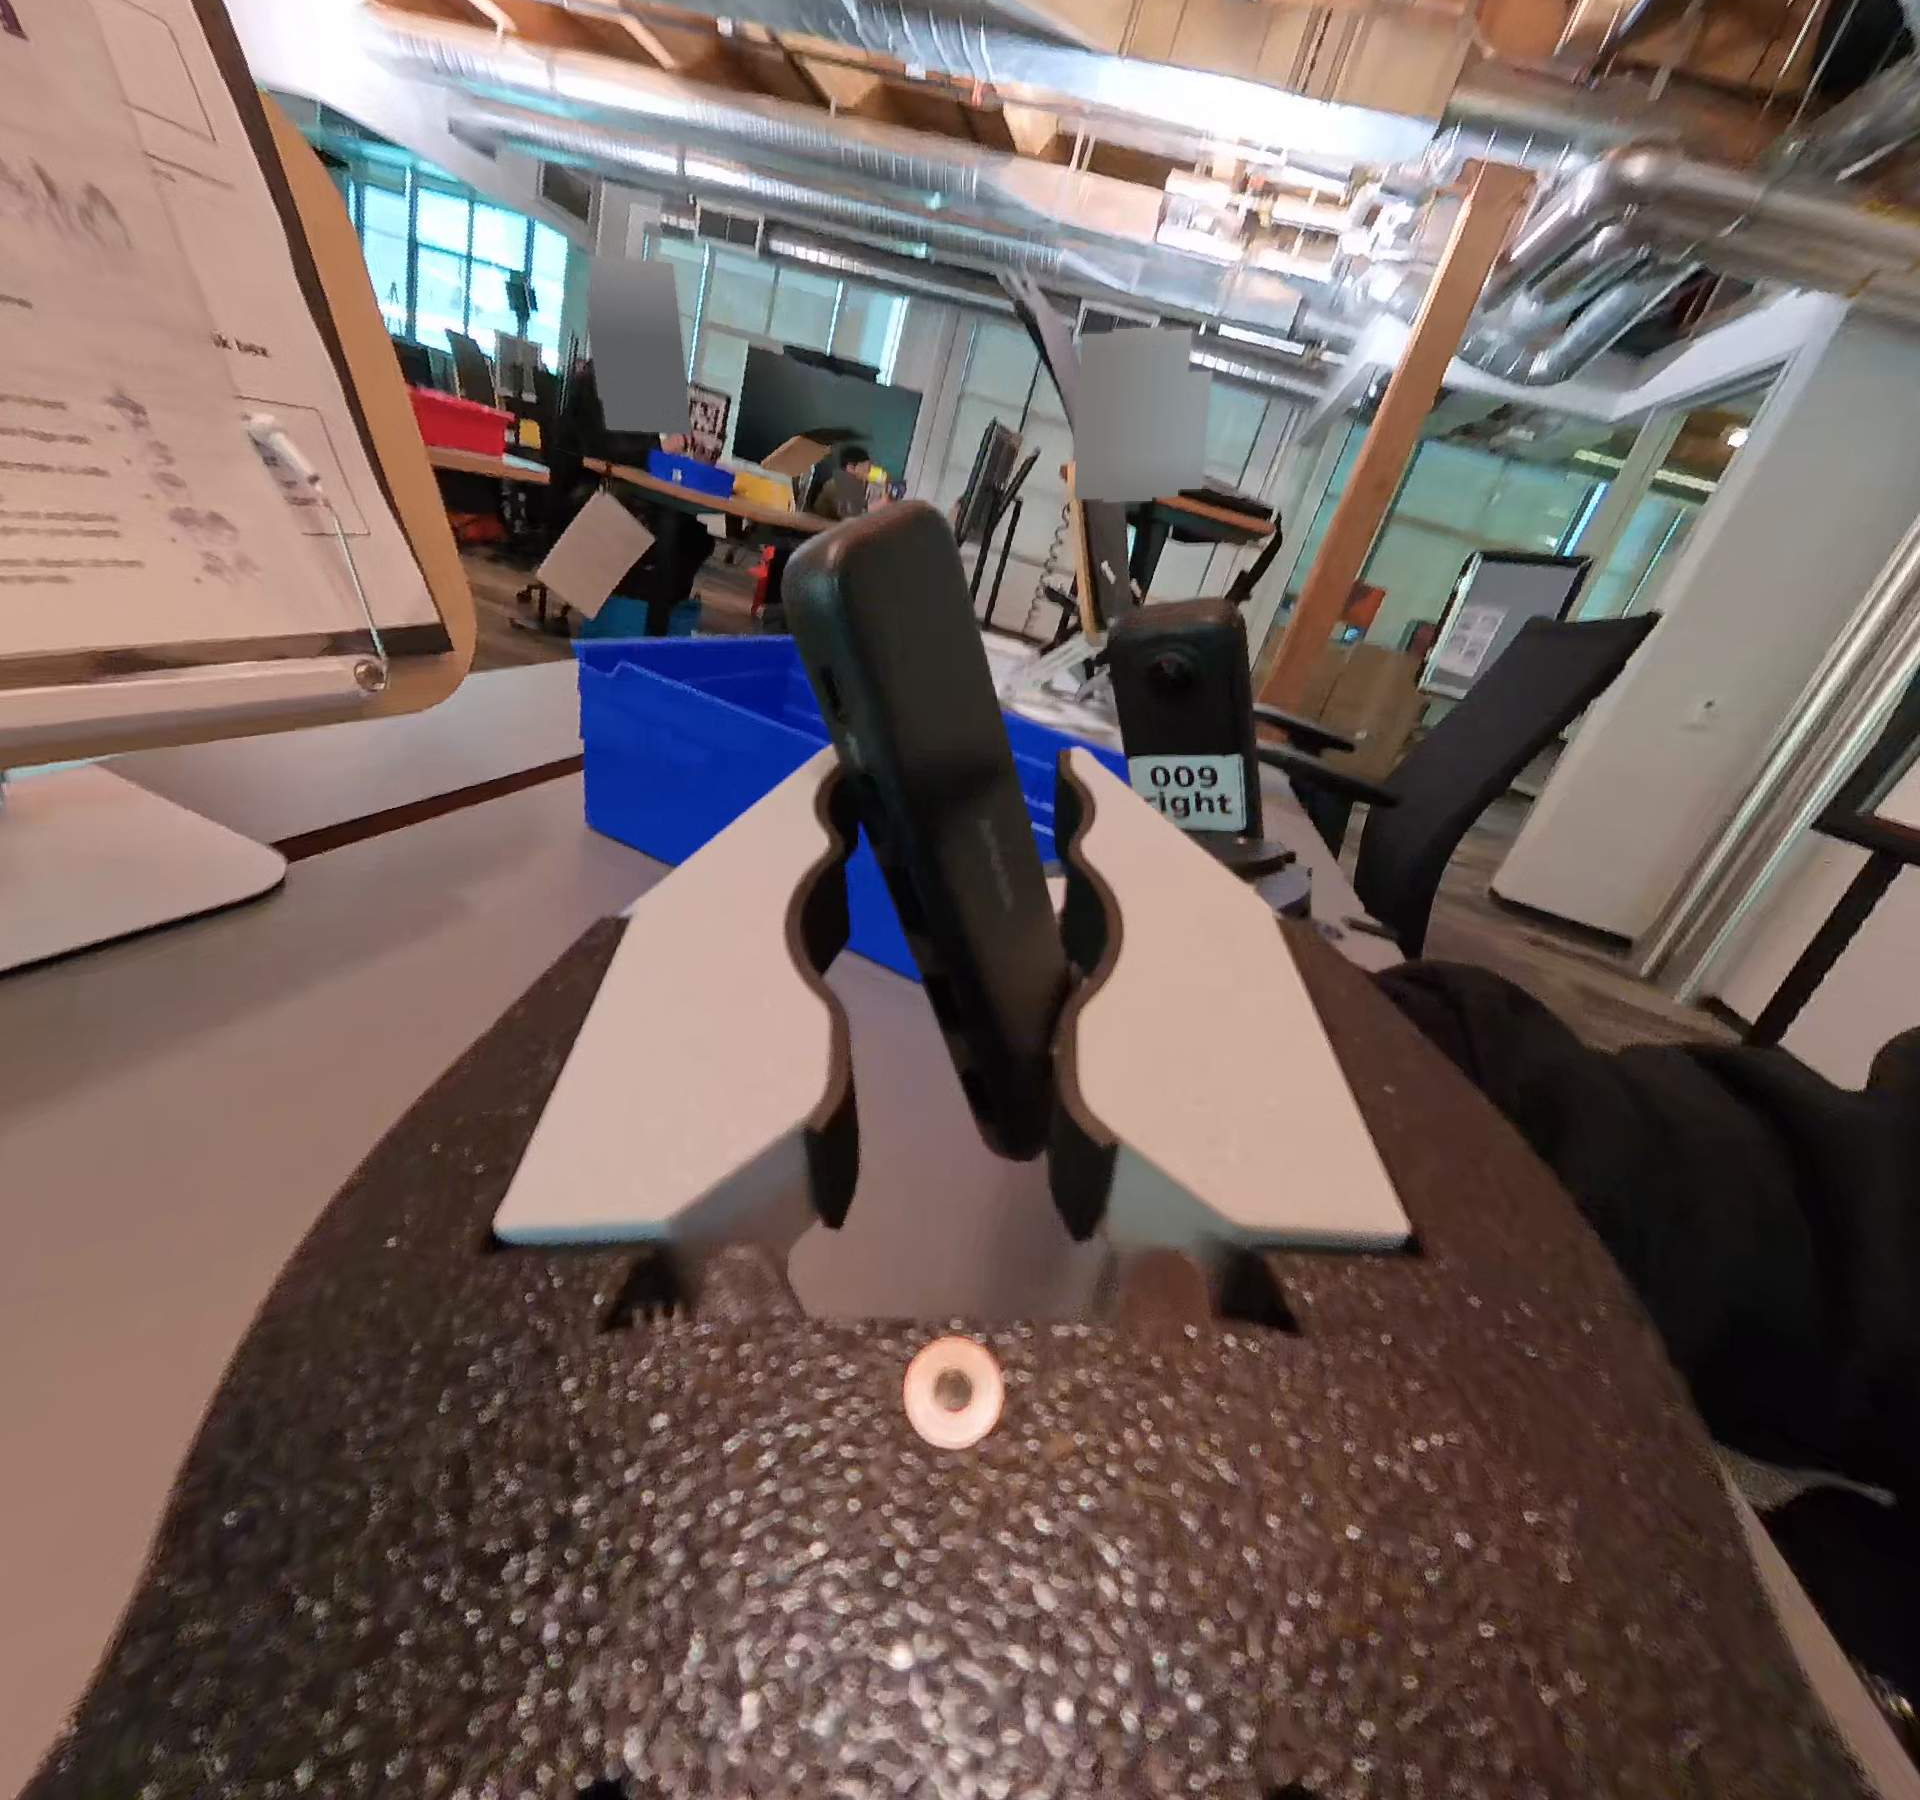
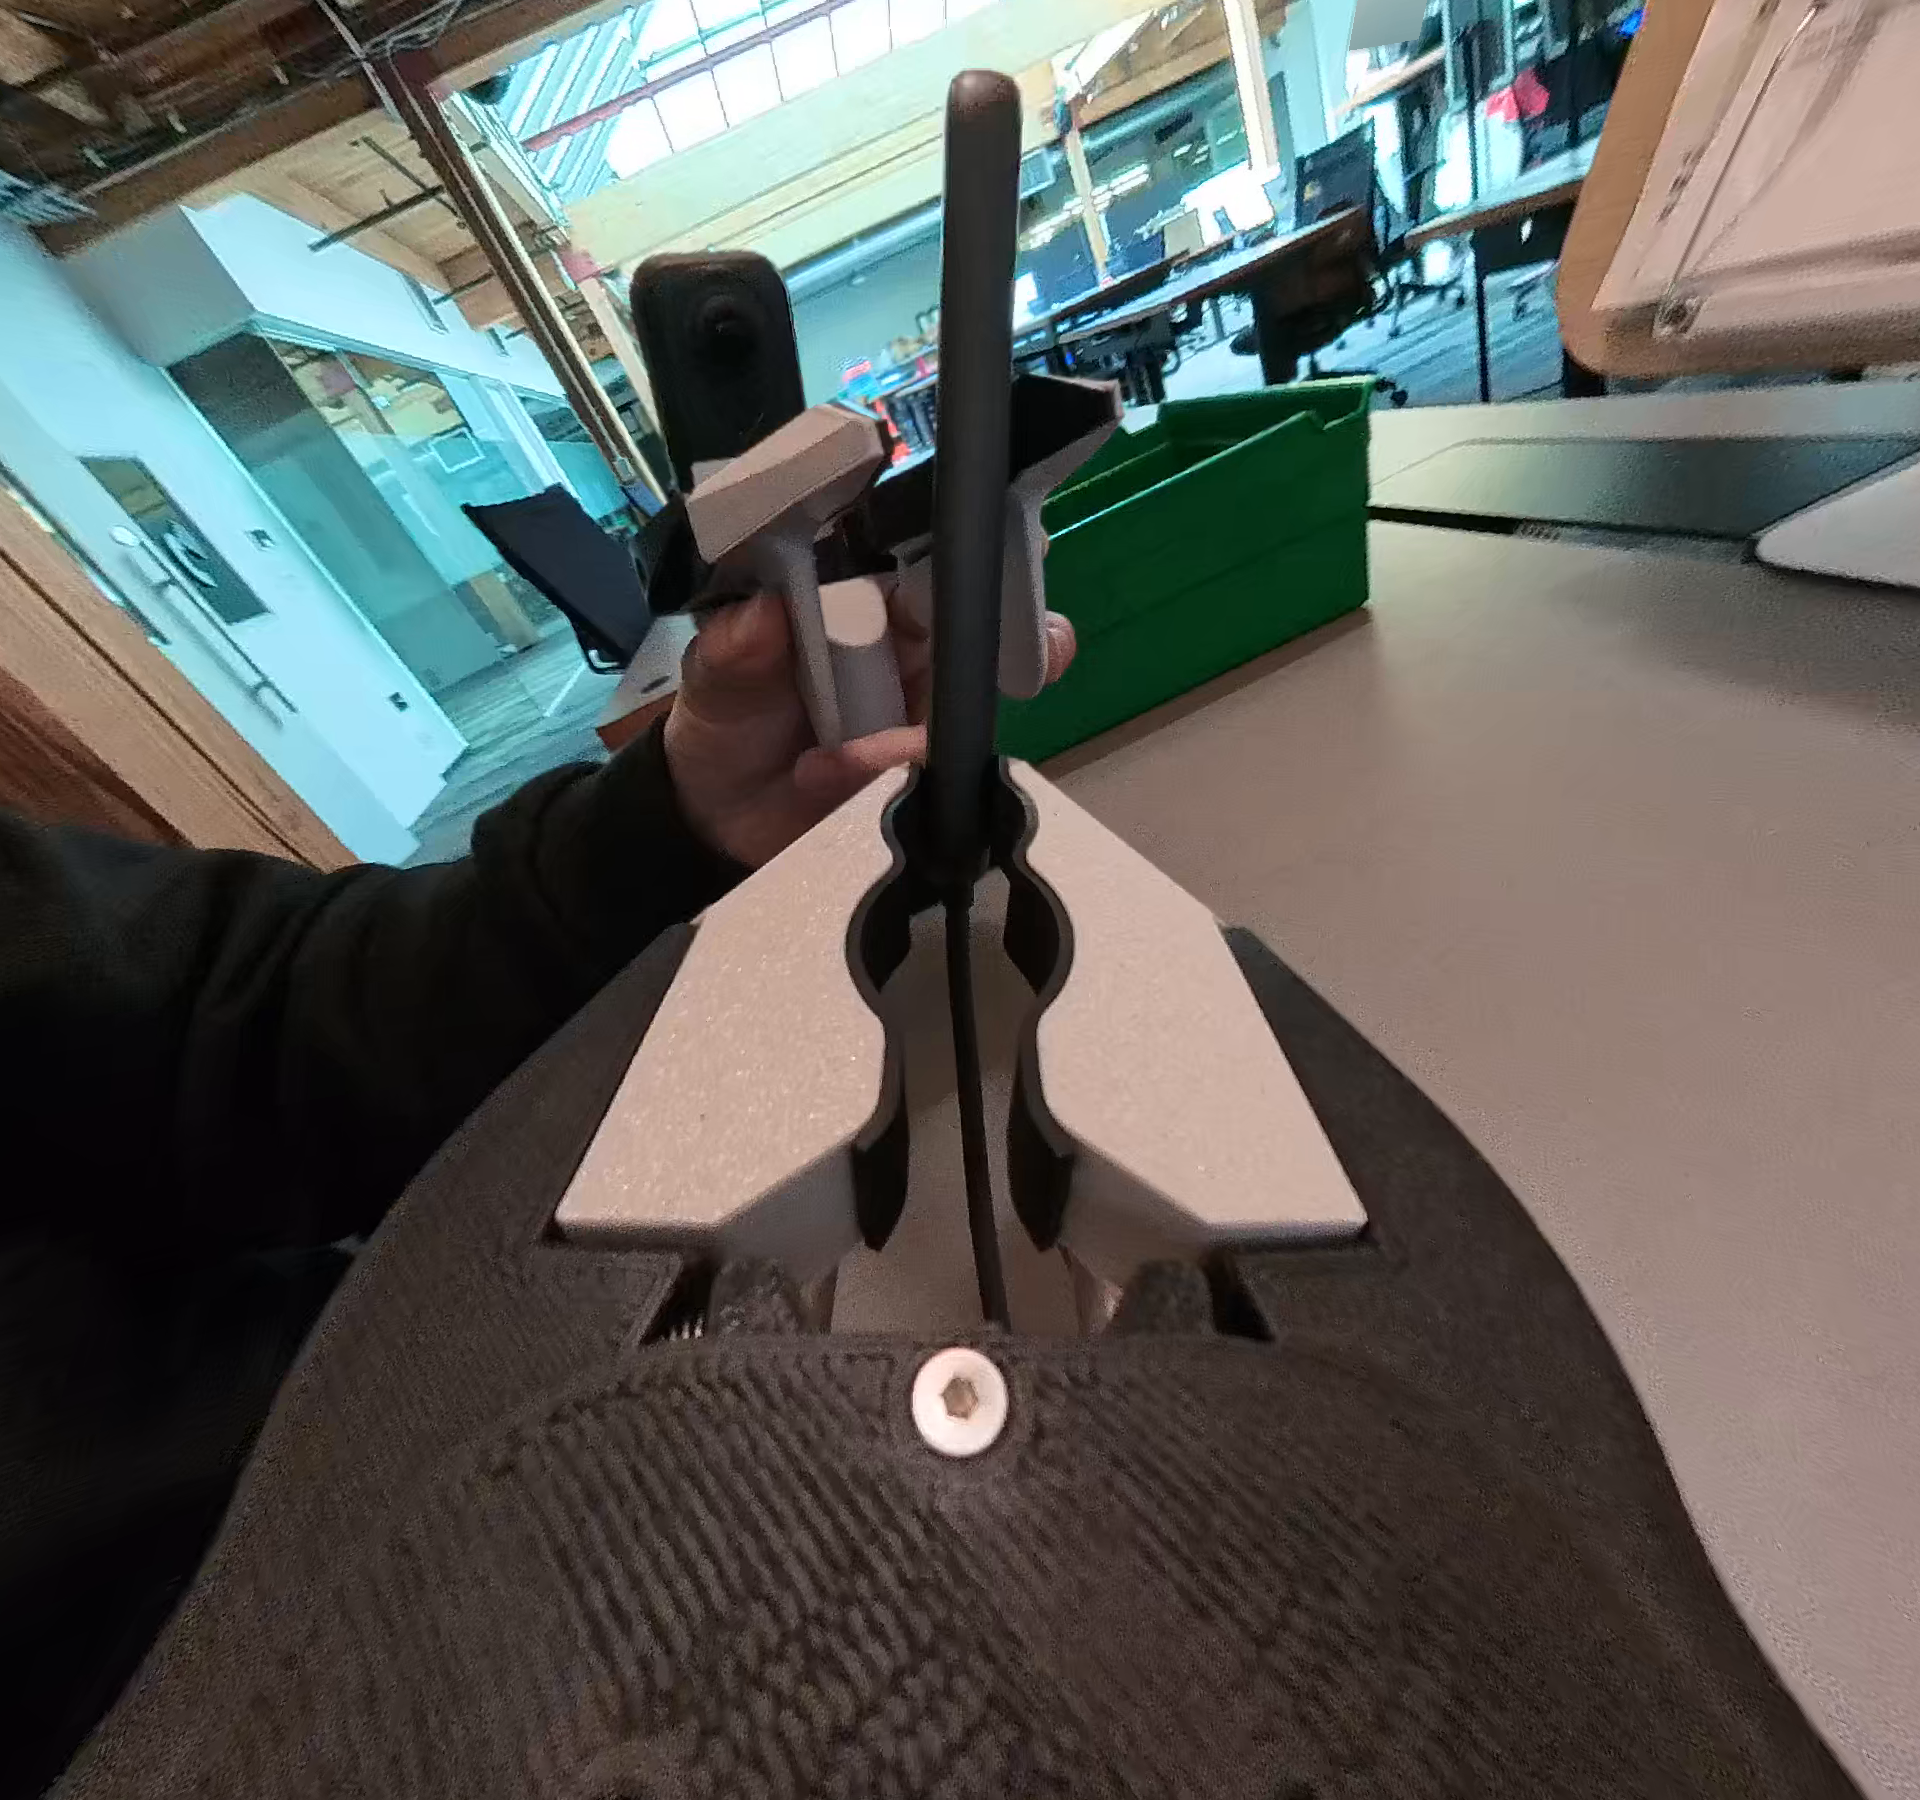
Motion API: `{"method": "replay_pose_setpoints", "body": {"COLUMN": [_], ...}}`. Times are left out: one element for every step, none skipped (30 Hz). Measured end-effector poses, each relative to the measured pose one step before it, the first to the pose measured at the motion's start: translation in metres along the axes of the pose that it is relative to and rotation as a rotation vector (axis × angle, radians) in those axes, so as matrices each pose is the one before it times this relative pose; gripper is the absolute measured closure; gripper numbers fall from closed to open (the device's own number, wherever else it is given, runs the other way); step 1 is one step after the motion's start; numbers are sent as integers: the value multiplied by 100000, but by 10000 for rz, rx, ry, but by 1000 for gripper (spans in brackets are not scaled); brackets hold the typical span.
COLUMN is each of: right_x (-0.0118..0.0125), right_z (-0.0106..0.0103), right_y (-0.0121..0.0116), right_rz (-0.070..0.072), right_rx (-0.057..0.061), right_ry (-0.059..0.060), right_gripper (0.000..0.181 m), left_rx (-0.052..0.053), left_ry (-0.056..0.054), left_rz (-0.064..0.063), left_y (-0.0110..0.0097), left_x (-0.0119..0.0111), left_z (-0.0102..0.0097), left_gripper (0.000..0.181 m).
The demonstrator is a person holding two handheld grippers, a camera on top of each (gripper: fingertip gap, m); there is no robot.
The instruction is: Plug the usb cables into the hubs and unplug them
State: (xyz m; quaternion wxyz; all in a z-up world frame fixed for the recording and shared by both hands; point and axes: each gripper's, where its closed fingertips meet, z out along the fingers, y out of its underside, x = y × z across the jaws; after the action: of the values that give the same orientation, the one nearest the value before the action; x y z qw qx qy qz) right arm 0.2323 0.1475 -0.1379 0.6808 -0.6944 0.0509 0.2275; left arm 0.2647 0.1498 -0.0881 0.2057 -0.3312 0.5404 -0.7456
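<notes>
In the left wrist view my left gripper (image 1: 951, 774) is shut on a black hub (image 1: 914, 742), which stands tilted up and to the left between the grey fingers (image 1: 727, 981); a port shows on its left side. In the right wrist view my right gripper (image 2: 958, 794) is shut at its tips on a slim black hub (image 2: 971, 420) seen edge-on and upright, with a thin black cable (image 2: 977, 1127) trailing back between the fingers. The left gripper (image 2: 914, 503) shows just behind it, held in a hand (image 2: 748, 742). The right gripper's camera (image 1: 1179, 680) stands behind the left hub.
A blue bin (image 1: 675, 742) sits on the grey table (image 1: 312, 1023) ahead of the left gripper. A green bin (image 2: 1195, 555) sits ahead of the right gripper. A monitor stand (image 1: 104, 867) and a paper board (image 1: 156, 296) stand at the left. A dark sleeve (image 1: 1662, 1179) lies at the right.
</notes>
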Motion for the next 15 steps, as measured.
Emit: {"method": "replay_pose_setpoints", "body": {"right_x": [-26,76,57,42,35,291,591,518,563,414,-2,-355,-330,-290,-321], "right_z": [15,-20,-38,-36,-7,18,-27,-41,-60,-29,40,157,204,234,239], "right_y": [154,173,121,14,-19,-159,-303,-349,-483,-543,-230,111,220,307,354], "right_rz": [162,45,-59,-184,-361,-531,-711,-977,-1194,-1269,-1128,-977,-787,-656,-486], "right_rx": [-100,-109,-89,-31,-28,90,243,325,408,408,117,-152,-249,-254,-232], "right_ry": [-79,1,23,54,111,354,630,687,795,717,393,96,96,99,59], "right_gripper": [171,171,171,171,170,167,161,159,152,140,131,123,115,108,102], "left_rx": [-296,-252,-35,15,49,222,364,172,25,164,327,299,320,340,251], "left_ry": [-58,78,233,297,249,15,-378,-309,-94,-181,-233,-67,-67,-143,-38], "left_rz": [-4,-57,-259,-475,-539,-499,-517,-577,-555,-577,-611,-615,-670,-709,-624], "left_y": [333,330,49,-17,-24,-134,-263,4,219,112,-46,-17,-63,-120,-56], "left_x": [-199,-18,182,221,157,-158,-732,-685,-375,-431,-474,-311,-419,-645,-578], "left_z": [-115,-81,-54,-17,38,33,-55,-74,-20,-45,-89,-69,-66,-107,-96], "left_gripper": [149,155,157,159,163,170,173,173,173,173,173,172,173,173,173]}}
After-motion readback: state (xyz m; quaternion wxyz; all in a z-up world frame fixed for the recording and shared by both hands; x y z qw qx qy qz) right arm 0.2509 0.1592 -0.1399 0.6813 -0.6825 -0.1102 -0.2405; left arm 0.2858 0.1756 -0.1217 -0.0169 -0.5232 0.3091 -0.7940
